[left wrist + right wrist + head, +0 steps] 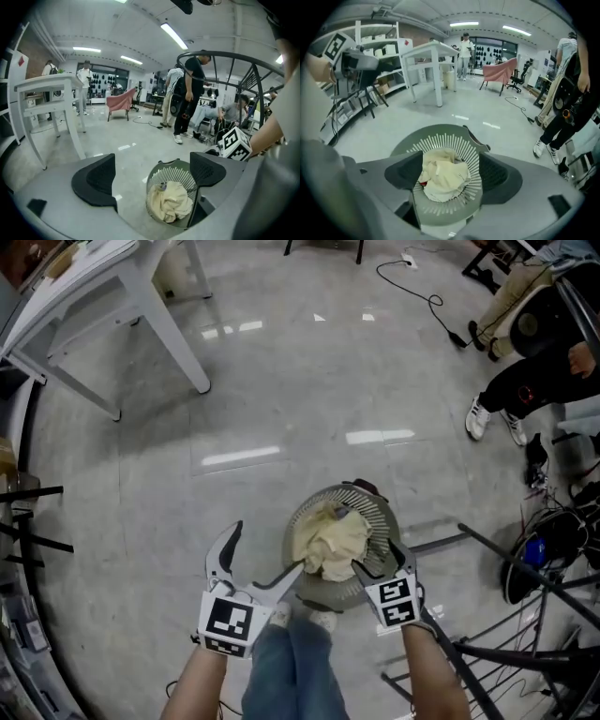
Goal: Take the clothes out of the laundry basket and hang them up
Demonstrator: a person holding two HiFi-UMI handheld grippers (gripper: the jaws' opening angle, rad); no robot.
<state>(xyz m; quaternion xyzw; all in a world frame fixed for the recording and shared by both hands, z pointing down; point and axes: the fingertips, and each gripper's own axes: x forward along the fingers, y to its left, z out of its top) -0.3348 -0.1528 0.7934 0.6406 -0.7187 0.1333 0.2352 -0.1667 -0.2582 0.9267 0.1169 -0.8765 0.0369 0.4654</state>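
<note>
**Both tools open above the basket**

**Head view.** A round slatted basket point(309, 521) stands on a glossy grey floor point(281, 409), just ahead of the person's feet. A crumpled cream cloth point(330, 542) lies inside it. The left tool point(267, 549) sits at the basket's left side with its jaws spread wide, one pointing up the frame and the other reaching to the rim. The right tool point(373, 563) is over the basket's right edge. A white table point(122, 287) stands at upper left. Seated people point(525, 381) are at the right edge, and the black bars of a rack point(506, 615) cross the lower right corner.

**Left gripper view.** The jaws of the left tool point(150, 176) stand wide apart with nothing between the pads. The basket point(161, 178) and cloth point(169, 202) show below, nearer the right jaw. The right tool's marker cube point(234, 144) appears at the right. Behind are the table point(47, 93), a pink chair point(121, 101) and a standing person point(190, 93).

**Right gripper view.** The jaws of the right tool point(450, 173) are apart and frame the basket point(440, 136). The cloth point(443, 176) lies in the basket, seen between the pads, which do not press on it. The left tool point(356, 58) shows at upper left. The table point(431, 51) and chair point(499, 70) stand beyond.
</note>
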